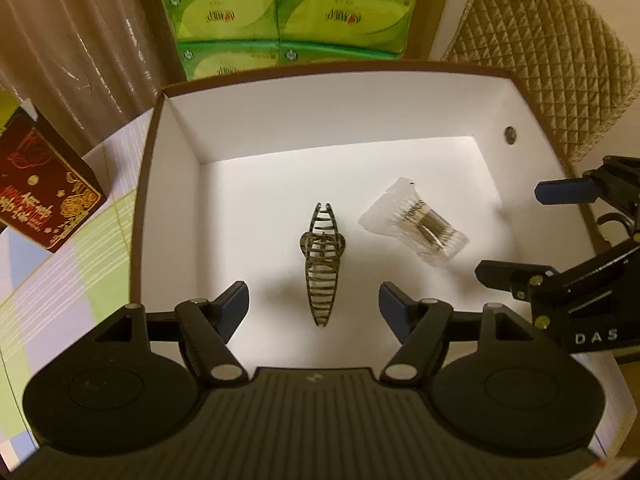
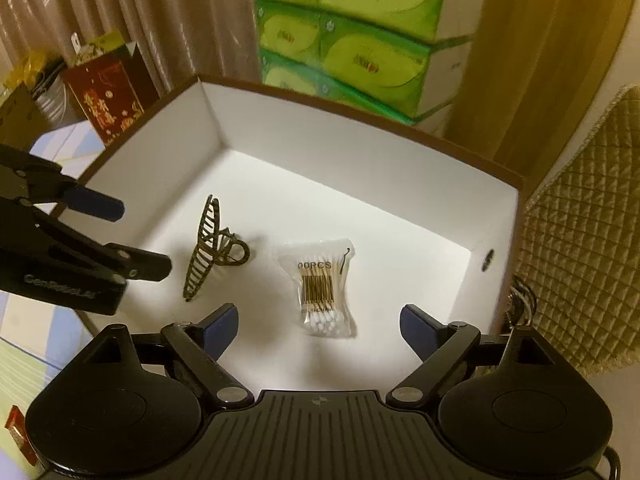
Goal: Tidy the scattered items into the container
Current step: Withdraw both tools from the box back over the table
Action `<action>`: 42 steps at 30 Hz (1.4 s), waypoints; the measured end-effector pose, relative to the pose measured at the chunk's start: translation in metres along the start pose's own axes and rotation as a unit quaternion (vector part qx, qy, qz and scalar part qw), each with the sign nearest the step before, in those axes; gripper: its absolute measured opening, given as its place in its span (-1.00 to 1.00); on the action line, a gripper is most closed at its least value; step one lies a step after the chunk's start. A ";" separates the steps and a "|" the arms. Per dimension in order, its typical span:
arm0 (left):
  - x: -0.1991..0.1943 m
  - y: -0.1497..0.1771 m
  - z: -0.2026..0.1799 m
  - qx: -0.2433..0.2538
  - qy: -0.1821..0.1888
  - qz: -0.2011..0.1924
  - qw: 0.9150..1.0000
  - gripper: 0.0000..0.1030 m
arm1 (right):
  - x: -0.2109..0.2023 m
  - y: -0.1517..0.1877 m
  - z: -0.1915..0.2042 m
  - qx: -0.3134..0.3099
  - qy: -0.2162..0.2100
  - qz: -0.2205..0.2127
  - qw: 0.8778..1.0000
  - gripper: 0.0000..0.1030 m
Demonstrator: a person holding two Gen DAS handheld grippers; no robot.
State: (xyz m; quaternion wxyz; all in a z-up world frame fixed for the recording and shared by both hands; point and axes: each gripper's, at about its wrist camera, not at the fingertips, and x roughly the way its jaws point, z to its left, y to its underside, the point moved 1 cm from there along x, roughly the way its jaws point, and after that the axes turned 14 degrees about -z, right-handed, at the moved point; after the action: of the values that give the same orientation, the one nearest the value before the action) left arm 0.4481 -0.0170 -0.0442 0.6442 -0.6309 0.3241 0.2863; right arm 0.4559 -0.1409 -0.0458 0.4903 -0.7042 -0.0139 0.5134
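A white box with a brown rim [image 1: 256, 132] [image 2: 360, 168] holds a striped brown hair claw clip [image 1: 322, 264] [image 2: 208, 248] and a clear bag of cotton swabs [image 1: 416, 224] [image 2: 322, 288], lying on its floor a little apart. My left gripper [image 1: 314, 308] [image 2: 132, 232] is open and empty, above the box over the clip. My right gripper [image 2: 320, 330] [image 1: 516, 232] is open and empty, above the box just near of the swab bag.
A dark red gift box [image 1: 44, 196] [image 2: 106, 100] stands left of the white box on a striped tablecloth [image 1: 60, 280]. Stacked green tissue packs [image 1: 288, 12] [image 2: 360, 32] rise behind. A quilted beige chair back [image 1: 560, 60] [image 2: 580, 220] is at the right.
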 end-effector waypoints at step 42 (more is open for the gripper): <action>-0.218 0.175 -0.005 -0.060 -0.045 -0.110 0.991 0.59 | -0.179 0.124 0.062 0.067 0.051 -0.098 0.992 0.78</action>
State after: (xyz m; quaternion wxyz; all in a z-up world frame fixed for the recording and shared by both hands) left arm 0.1754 -0.0059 0.0163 0.6468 -0.6867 0.2058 0.2603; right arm 0.2653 -0.2569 -0.0053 0.5841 -0.6904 -0.0231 0.4261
